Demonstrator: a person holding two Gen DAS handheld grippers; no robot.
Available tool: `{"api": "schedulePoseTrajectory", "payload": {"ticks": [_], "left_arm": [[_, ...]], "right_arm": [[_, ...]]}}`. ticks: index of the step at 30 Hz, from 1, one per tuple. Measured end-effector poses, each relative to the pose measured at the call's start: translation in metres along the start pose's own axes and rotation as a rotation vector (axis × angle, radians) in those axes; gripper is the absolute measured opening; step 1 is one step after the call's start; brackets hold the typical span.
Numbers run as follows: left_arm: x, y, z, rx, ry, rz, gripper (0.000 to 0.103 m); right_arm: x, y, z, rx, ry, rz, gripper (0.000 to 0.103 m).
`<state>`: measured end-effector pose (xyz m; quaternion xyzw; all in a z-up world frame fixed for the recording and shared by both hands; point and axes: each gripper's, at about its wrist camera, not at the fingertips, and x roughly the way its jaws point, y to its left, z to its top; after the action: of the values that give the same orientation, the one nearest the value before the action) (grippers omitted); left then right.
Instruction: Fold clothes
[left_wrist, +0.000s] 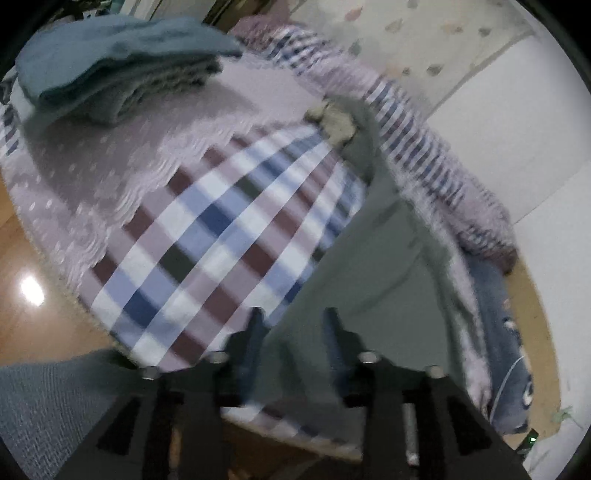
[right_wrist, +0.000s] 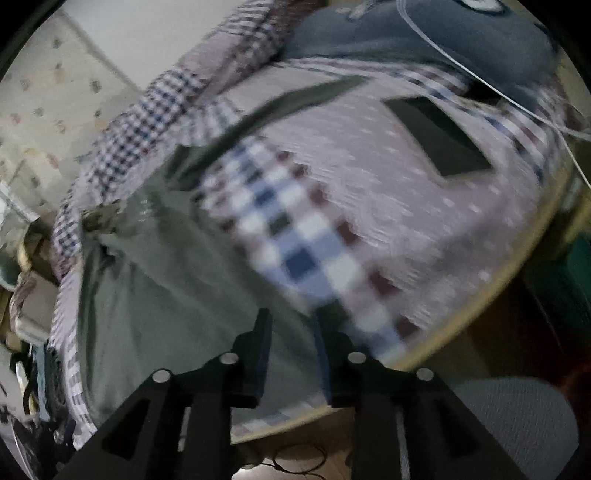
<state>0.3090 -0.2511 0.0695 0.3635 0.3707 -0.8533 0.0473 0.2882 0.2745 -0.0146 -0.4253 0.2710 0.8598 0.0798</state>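
Note:
A grey-green garment (left_wrist: 369, 280) lies spread on the bed, with a mottled patch (left_wrist: 332, 120) at its far end. In the left wrist view my left gripper (left_wrist: 293, 332) is open, low over the garment's near edge where it meets the checked bedspread (left_wrist: 207, 236). The right wrist view shows the same garment (right_wrist: 155, 295) from the other side, and my right gripper (right_wrist: 291, 332) hangs open above its near hem. Cloth shows in the gap between both pairs of fingers, lying flat. Both views are motion-blurred.
A folded stack of blue-grey clothes (left_wrist: 110, 62) sits at the bed's far corner. A dark flat rectangle (right_wrist: 439, 136) and a blue cushion (right_wrist: 424, 37) with a white cable lie on the bed. A rumpled checked quilt (left_wrist: 424, 147) runs along the wall. Wooden floor (left_wrist: 22, 295) borders the bed.

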Motion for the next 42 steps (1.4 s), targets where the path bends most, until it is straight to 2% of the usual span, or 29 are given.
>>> {"api": "schedulePoseTrajectory", "payload": {"ticks": [1, 5, 11, 15, 19, 22, 27, 33, 38, 42], "left_arm": [[-0.003, -0.002, 0.002, 0.0, -0.024, -0.024, 0.057], [-0.004, -0.019, 0.016, 0.026, -0.096, -0.089, 0.067], [0.012, -0.055, 0.062, 0.068, -0.145, -0.15, 0.073], [0.025, -0.081, 0.096, 0.097, -0.17, -0.187, 0.076], [0.049, -0.12, 0.134, 0.169, -0.197, -0.19, 0.082], [0.071, -0.152, 0.164, 0.233, -0.218, -0.184, 0.083], [0.136, -0.219, 0.197, 0.381, -0.212, -0.071, 0.083], [0.234, -0.268, 0.234, 0.561, -0.172, 0.17, 0.083], [0.303, -0.28, 0.264, 0.65, -0.141, 0.32, 0.083], [0.35, -0.282, 0.287, 0.664, -0.143, 0.43, 0.083]], "right_arm": [[0.001, 0.01, 0.002, -0.025, -0.01, 0.017, 0.03], [0.012, 0.059, 0.02, -0.14, -0.042, 0.076, 0.035], [0.046, 0.139, 0.058, -0.253, -0.059, 0.232, 0.041], [0.083, 0.194, 0.083, -0.364, -0.084, 0.35, 0.043], [0.128, 0.229, 0.098, -0.41, -0.047, 0.406, 0.043], [0.163, 0.244, 0.105, -0.424, -0.014, 0.422, 0.043], [0.193, 0.242, 0.105, -0.409, 0.024, 0.429, 0.043], [0.207, 0.224, 0.112, -0.341, 0.054, 0.448, 0.045], [0.217, 0.21, 0.114, -0.304, 0.098, 0.44, 0.045], [0.226, 0.201, 0.119, -0.262, 0.114, 0.437, 0.045]]}}
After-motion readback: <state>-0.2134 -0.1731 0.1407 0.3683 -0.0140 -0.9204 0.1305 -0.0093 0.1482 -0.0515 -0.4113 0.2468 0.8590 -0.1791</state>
